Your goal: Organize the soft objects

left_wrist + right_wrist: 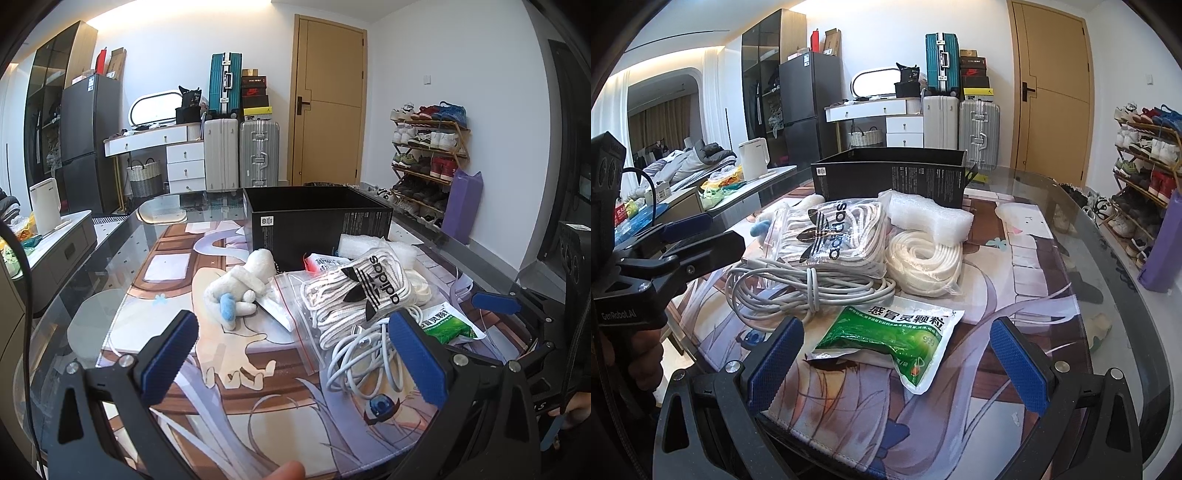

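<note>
An open black box [317, 218] [890, 177] stands at the back of the printed mat. In front of it lie a white plush toy [240, 288], an adidas zip bag of white laces [354, 295] [827, 236], a coiled white cable [365, 354] [809, 284], a white rope coil [923, 262], a white foam piece [931, 218] and a green medicine sachet [894, 336] [447, 321]. My left gripper [295, 358] is open and empty, its right finger over the cable. My right gripper [897, 358] is open and empty, with the sachet between its fingers.
The glass table edge [1126, 258] curves on the right, with a shoe rack [1145, 155] and a purple bag [1163, 243] beyond. A side cabinet with a white kettle [46, 206] stands on the left. Suitcases [240, 155] and a door are behind.
</note>
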Tool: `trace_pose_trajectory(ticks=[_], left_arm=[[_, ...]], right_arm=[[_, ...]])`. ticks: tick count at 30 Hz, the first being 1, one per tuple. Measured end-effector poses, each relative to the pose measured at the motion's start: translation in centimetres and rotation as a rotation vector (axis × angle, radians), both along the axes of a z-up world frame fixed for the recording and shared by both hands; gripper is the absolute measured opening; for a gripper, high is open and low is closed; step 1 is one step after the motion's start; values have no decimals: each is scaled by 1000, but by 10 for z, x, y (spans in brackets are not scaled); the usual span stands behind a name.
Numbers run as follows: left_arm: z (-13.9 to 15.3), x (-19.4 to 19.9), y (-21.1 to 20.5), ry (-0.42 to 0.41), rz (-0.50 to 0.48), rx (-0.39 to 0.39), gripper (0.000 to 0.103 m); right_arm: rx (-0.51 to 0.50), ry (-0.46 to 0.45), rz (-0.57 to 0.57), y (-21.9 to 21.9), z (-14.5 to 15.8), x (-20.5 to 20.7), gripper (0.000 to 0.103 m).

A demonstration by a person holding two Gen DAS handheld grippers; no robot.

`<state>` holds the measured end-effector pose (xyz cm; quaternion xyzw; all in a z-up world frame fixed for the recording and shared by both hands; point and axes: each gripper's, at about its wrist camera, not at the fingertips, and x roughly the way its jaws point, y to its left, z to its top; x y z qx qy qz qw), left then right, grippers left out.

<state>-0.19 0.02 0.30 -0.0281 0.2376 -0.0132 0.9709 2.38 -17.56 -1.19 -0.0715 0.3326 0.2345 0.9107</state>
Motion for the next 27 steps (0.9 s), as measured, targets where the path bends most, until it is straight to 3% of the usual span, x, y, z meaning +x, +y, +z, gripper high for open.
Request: trace_pose_trajectory(ticks=[27], left_arm=[[-1, 1, 1, 5, 2, 0, 103]], right_arm=[[-46, 45, 7, 12, -17, 6, 103]])
